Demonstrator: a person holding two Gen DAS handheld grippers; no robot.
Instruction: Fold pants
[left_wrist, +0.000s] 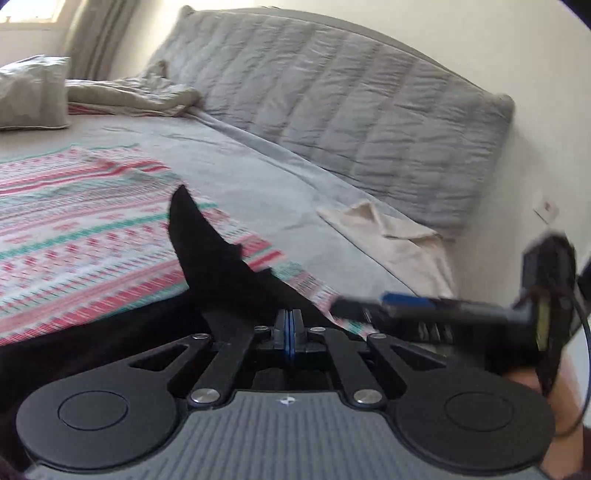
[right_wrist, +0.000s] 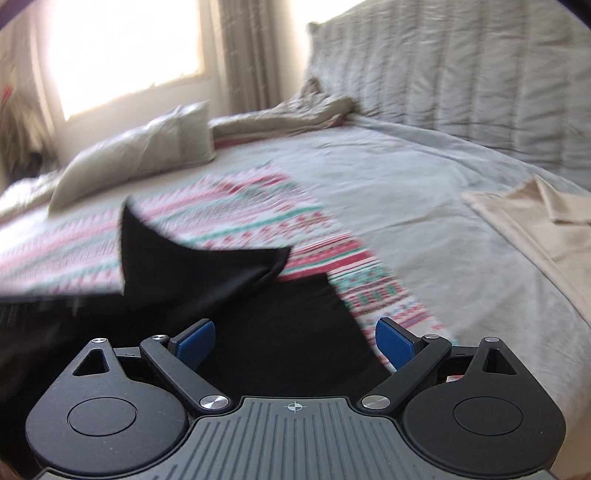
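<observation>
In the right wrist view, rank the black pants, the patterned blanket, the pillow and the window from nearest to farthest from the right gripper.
1. Black pants: directly ahead of the right gripper, between its open fingers.
2. Patterned blanket: beyond the pants, mid-bed.
3. Pillow: far left of the bed.
4. Window: behind the pillow, upper left.

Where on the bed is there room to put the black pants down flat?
Free: the grey blanket between the striped cover and the cream cloth, below the quilted bolster. Crowded: the pillow and rumpled bedding by the window, and the near edge where the black pants lie.
</observation>
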